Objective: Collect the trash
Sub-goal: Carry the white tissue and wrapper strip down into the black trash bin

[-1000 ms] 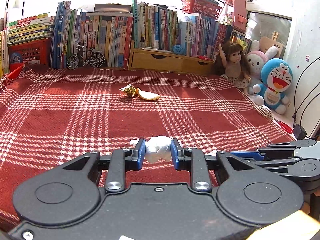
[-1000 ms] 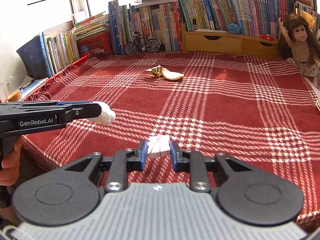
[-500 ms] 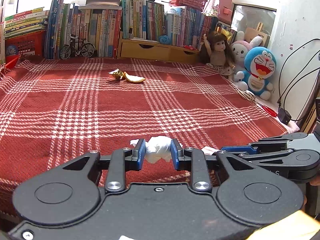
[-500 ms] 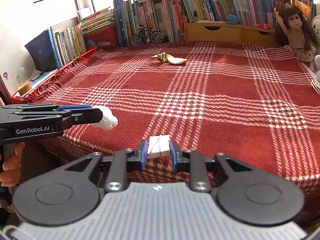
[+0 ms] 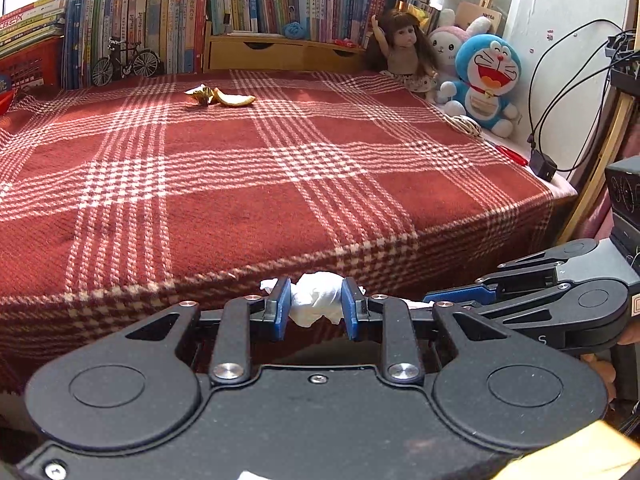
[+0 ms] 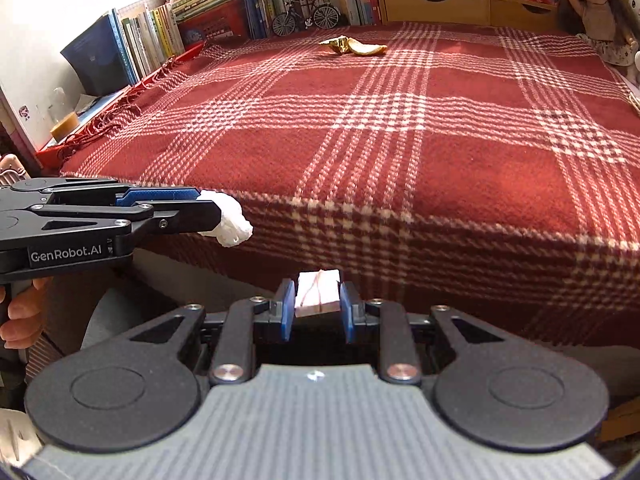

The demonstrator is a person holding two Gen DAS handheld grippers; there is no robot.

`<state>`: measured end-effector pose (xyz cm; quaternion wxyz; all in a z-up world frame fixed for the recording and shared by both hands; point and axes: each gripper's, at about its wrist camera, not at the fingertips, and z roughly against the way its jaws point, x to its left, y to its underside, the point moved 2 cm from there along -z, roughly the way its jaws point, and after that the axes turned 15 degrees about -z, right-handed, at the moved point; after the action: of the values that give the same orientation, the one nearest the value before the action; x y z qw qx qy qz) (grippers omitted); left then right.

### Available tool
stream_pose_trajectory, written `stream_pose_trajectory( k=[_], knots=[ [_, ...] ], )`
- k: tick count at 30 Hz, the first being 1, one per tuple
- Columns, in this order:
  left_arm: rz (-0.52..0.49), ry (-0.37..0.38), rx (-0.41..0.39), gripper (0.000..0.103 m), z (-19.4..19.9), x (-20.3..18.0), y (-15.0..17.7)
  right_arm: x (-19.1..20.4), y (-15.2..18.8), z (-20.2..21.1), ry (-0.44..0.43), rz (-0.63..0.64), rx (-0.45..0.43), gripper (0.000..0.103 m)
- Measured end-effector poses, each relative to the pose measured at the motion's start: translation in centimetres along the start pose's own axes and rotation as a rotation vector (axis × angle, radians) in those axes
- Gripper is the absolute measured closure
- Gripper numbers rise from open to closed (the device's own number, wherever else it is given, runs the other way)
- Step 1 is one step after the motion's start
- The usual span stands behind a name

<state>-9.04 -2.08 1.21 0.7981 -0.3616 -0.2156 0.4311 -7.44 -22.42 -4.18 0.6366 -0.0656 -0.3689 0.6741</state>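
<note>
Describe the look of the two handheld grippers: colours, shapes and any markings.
Both grippers are matte black linkages with silver rivets, two round discs on the body and blue pads on the fingers. The left gripper has a plain black top and white "GenRobot.AI" lettering on its side; the right gripper has a ribbed grey top. No cables or sleeves show.

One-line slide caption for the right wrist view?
Right gripper holds a small folded paper scrap off the plaid bed's edge; left gripper alongside carries a crumpled tissue.

We see a crumpled white tissue [image 5: 316, 298] pinched off the blanket; a small flat white packet [image 6: 318, 293] with red lines is pinched too; a gold wrapper [image 5: 200, 94] touches an orange peel [image 5: 234, 99] far back.
</note>
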Motion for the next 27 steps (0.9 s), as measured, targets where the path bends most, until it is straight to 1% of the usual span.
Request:
stream_pose_trajectory(
  k=[4, 9, 13, 14, 18, 23, 27],
  knots=[
    [0.004, 0.014, 0.047, 0.078, -0.7, -0.4, 1.4, -0.4, 1.2, -1.0, 0.011, -0.021, 0.054, 0.072],
    [0.021, 0.049, 0.131, 0.078, -2.4, -0.9, 3.8, -1.0, 2.7, -2.5, 0.033, -0.052, 0.122, 0.072],
    [0.061, 0.079, 0.221, 0.077, -4.3, -1.1, 5.7, -1.4, 3.9, -3.8, 0.051, -0.072, 0.168, 0.072],
    [0.072, 0.095, 0.256, 0.077, -5.0, -1.1, 6.2, -1.5, 4.1, -4.1, 0.054, -0.080, 0.179, 0.072],
    [0.124, 0.129, 0.355, 0.077, -7.1, -1.0, 7.7, -1.9, 4.8, -5.1, 0.067, -0.109, 0.215, 0.072],
    [0.150, 0.133, 0.428, 0.077, -8.8, -0.7, 8.9, -2.1, 5.1, -5.8, 0.079, -0.116, 0.245, 0.071],
    [0.168, 0.133, 0.462, 0.077, -9.6, -0.6, 9.5, -2.2, 5.2, -6.4, 0.099, -0.117, 0.258, 0.070]
  ],
)
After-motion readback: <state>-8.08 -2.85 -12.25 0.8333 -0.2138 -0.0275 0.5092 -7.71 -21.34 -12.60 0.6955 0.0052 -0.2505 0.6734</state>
